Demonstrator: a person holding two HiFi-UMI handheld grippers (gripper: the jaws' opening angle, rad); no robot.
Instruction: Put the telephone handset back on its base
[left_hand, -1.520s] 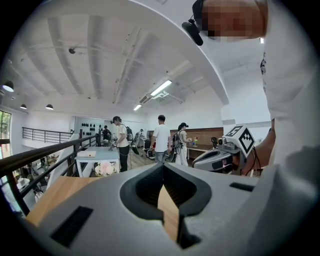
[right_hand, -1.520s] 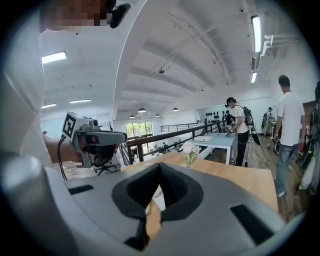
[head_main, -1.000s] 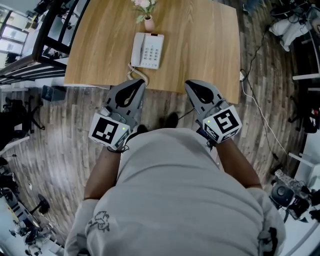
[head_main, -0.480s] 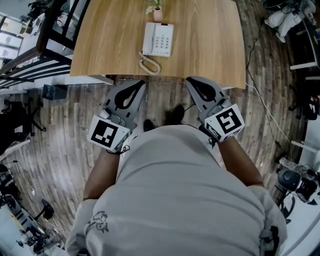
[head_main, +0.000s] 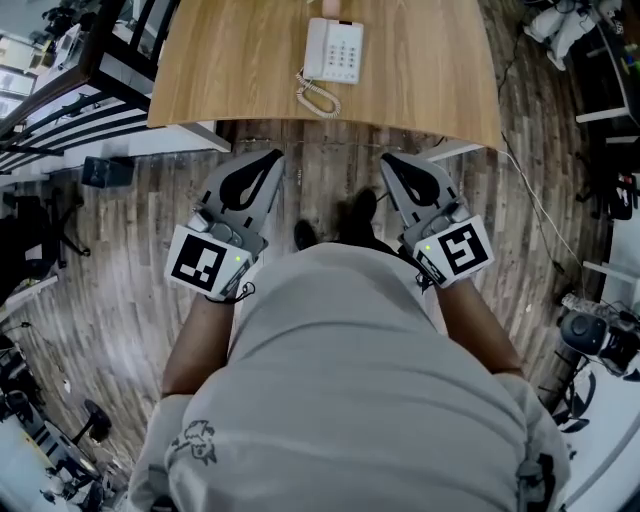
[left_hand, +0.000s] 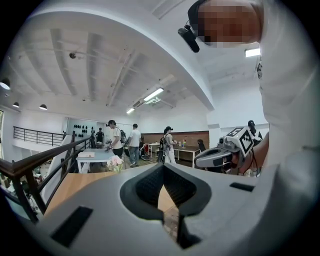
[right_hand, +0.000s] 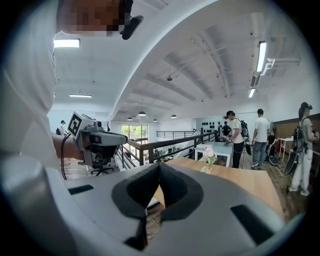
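Left gripper (head_main: 275, 154): we see its jaws clenched tip to tip with nothing between them; it hangs over the plank floor (head_main: 120, 260), short of the table (head_main: 430, 80)
Right gripper (head_main: 385, 159): we see it clenched and empty too; it is level with the left one, the two well apart
Telephone (head_main: 335, 50): we find it at the very top of the head view, on the table, near the edge that faces us
Handset (head_main: 316, 47): it seems to lie along the left side of the base; we cannot tell how well it sits
Coiled cord (head_main: 321, 98): it hangs in a loop at the table's near edge
Change: we see the telephone higher and smaller in the head view than a second ago, and more floor between both grippers and the table; the jaws are as tightly closed as before
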